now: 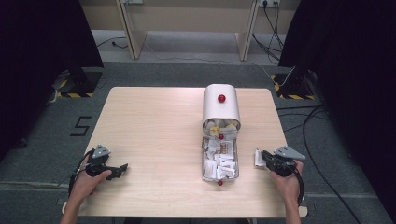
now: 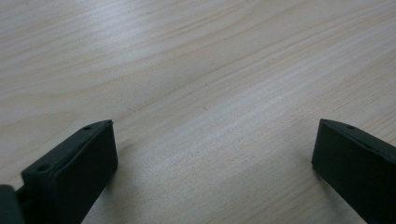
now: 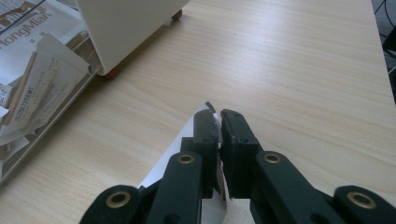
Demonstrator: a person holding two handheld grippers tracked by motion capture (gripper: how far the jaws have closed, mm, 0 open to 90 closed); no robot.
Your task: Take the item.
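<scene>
The right gripper (image 3: 218, 123) is clamped on a white packet (image 3: 187, 154), low over the table (image 1: 154, 121) just right of the tray (image 1: 236, 158) of packets. The left gripper (image 1: 122, 169) rests with jaws wide apart and nothing between them, well left of the tray. A white bin (image 1: 221, 108) stands behind the tray, touching it.

Pale wood surface (image 1: 154, 121) stands on grey carpet (image 1: 187, 72); black curtains (image 1: 42, 51) hang at both sides, a light wooden frame (image 1: 187, 18) behind, cables (image 1: 308, 126) trailing across the floor
</scene>
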